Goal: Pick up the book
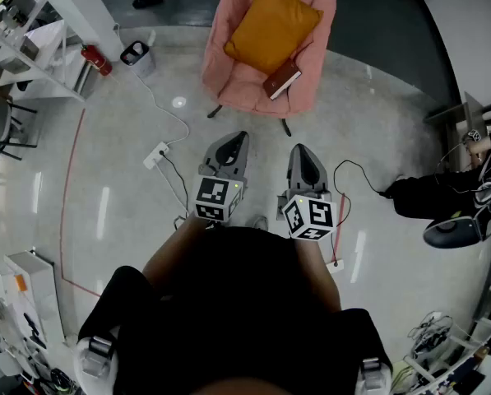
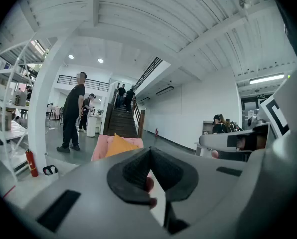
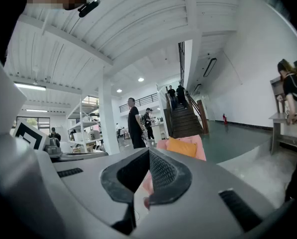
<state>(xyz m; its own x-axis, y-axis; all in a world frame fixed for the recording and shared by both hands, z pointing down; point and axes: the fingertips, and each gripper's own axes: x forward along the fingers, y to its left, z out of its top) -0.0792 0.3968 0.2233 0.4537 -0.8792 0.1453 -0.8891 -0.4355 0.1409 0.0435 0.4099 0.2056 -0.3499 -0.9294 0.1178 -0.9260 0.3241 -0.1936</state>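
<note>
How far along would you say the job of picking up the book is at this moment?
Nothing looks done yet: the book lies on the pink armchair by the orange cushion. In hand: the left tool and right tool are shut, empty and held short of the chair. Left: approach, open, grasp and lift the book.

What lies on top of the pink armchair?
On the pink armchair lie an orange cushion and, at its corner, a dark red book. The seat under the cushion is covered.

Pink armchair (image 1: pixel 225 35), orange cushion (image 1: pixel 270 25), dark red book (image 1: pixel 282 79)
</note>
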